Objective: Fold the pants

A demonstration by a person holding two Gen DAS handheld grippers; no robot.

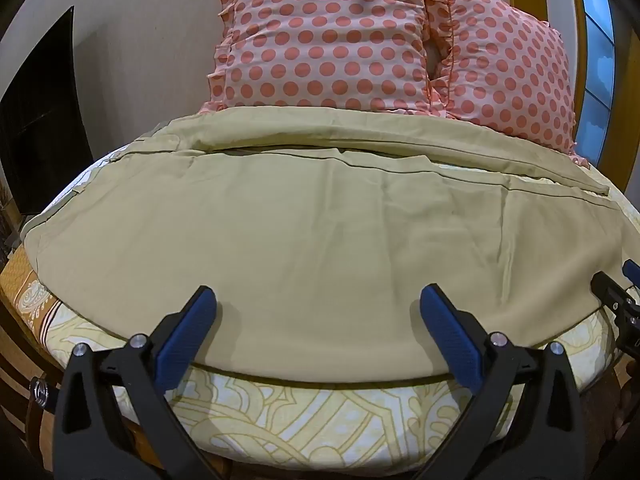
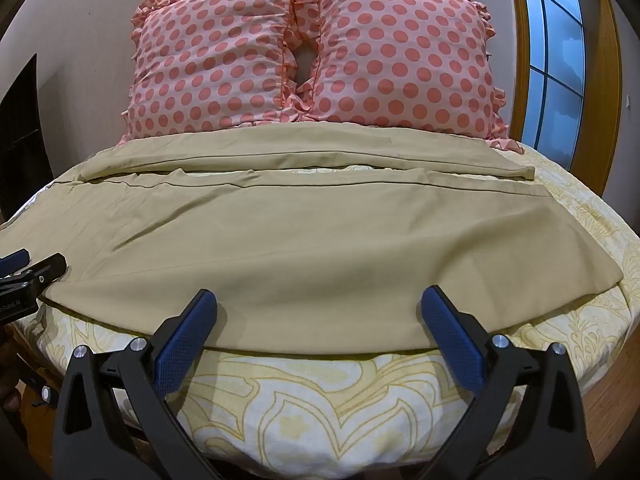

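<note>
Tan pants [image 1: 304, 240] lie flat along the bed's [image 1: 280, 420] near edge; left tongs [image 1: 318, 304] and right tongs [image 2: 318, 306] gape wide, empty. Best pinch that near hem at matching points.

Ahead of the black plastic fingers [image 2: 188, 344] with blue textured rubbery pads lie matt beige woven cloth pants [image 2: 304, 240], lightly creased. Beneath, a yellow-patterned cotton bedsheet [image 2: 320, 408]; beyond, pink polka-dot frilled fabric pillows [image 2: 312, 56]; glossy wooden window frame [image 2: 600, 92].

The left gripper [image 1: 318, 300] and the right gripper [image 2: 319, 302] are each showing black, angular plastic arms, blue textured pads [image 2: 182, 344] and round silver screws [image 1: 138, 340]. White lettering is showing on the left one's near side.
</note>
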